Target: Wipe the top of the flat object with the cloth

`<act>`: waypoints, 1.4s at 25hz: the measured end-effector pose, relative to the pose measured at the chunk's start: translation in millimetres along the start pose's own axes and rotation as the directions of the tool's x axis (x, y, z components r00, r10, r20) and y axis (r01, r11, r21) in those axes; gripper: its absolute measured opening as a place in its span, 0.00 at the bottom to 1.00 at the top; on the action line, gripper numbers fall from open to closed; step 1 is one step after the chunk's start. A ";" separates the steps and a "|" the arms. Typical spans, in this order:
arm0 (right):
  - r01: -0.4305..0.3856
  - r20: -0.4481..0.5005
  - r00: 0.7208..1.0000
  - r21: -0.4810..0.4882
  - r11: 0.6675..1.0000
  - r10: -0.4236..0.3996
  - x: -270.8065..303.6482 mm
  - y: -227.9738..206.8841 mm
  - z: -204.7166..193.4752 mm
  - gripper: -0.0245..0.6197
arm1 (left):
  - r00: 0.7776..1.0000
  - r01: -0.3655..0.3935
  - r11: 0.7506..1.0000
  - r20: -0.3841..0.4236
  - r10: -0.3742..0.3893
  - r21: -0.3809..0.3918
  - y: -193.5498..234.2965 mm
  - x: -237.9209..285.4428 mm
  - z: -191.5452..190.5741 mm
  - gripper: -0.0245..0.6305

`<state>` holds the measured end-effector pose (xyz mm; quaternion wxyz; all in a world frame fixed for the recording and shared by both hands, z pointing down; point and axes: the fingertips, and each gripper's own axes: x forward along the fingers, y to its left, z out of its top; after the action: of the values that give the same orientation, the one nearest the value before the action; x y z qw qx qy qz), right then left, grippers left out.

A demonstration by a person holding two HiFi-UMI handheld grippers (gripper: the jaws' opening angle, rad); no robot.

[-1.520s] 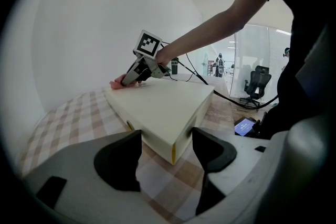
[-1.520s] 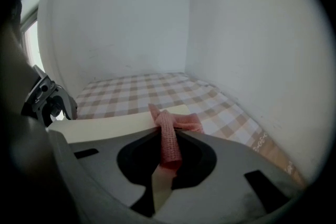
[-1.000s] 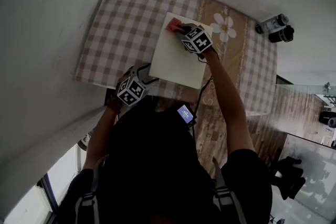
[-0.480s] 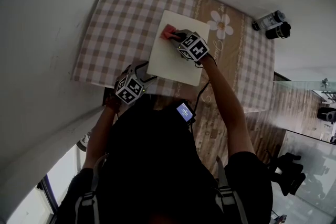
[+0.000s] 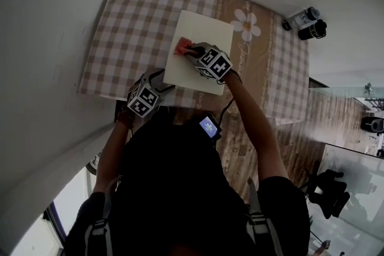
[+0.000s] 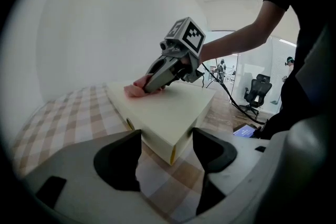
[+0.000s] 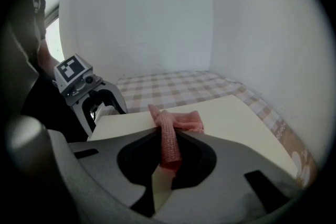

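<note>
pink knitted cloth (image 5: 181,45) bunched on top of the cream flat rectangular slab (image 5: 204,30), near its left edge | right tongs (image 7: 167,157) closed on a strip of the cloth, low over the slab | left tongs (image 6: 167,152) spread apart, empty, just beside the slab's near corner | slab lies on the bench (image 5: 129,27) with a checked cover

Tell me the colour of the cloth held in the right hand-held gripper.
The cloth is pink, clearest in the right gripper view.
</note>
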<state>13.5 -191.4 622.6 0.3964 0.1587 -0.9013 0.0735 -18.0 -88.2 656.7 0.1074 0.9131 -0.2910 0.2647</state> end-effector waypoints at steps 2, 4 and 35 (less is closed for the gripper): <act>-0.018 -0.007 1.000 -0.006 1.000 0.018 -1.4 10.6 -2.4 0.08 | 1.000 0.001 1.000 0.002 -0.001 -0.004 0.0 0.3 -1.1 0.53; -0.037 -0.017 0.999 -0.012 0.999 0.037 -2.7 20.9 -4.9 0.08 | 1.000 0.002 1.000 0.003 -0.002 -0.005 0.6 1.0 -1.2 0.53; -0.214 0.081 0.971 -0.130 0.968 0.226 -32.9 89.7 -0.9 0.08 | 0.999 0.034 0.999 0.014 -0.034 0.030 -0.2 3.7 -0.4 0.54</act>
<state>4.1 -99.6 598.3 0.3511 0.0369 -0.9340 0.0551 -15.5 -89.6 659.1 0.0963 0.9213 -0.2723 0.2604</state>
